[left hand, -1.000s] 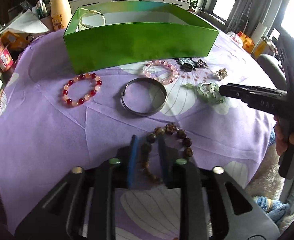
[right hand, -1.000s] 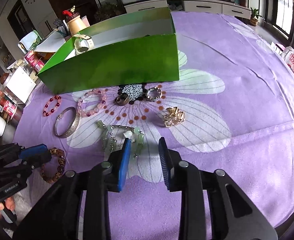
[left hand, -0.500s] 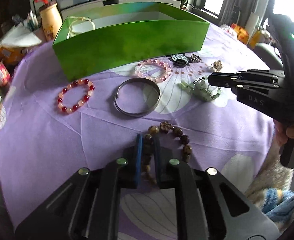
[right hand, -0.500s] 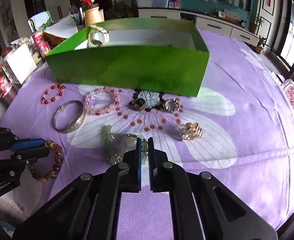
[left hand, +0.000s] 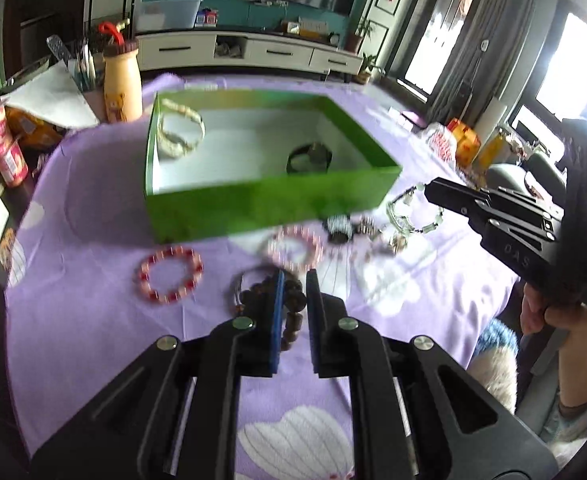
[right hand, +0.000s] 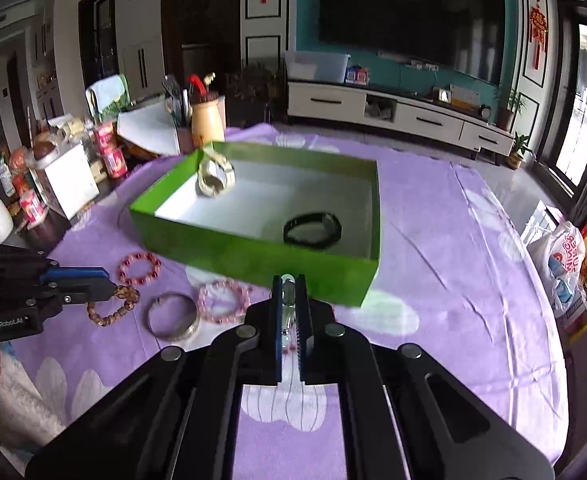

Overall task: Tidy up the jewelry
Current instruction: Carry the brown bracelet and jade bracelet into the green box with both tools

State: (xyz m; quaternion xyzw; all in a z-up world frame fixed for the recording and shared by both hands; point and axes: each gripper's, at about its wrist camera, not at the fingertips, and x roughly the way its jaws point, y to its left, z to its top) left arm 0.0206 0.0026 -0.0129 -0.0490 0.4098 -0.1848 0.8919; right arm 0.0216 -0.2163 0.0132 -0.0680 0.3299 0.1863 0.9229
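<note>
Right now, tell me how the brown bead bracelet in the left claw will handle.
The bracelet probably flops: it hangs from the left claw as a drooping loop. Its beads look round, so it may slip or swing. Likely light, since a pinch at one spot lifts it.

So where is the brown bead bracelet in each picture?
Left wrist view: the brown bead bracelet is low in the middle, pinched in the left gripper.
Right wrist view: it hangs at the left, from that same gripper.
Shared landmark: the green box, beyond the bracelet in both.
</note>
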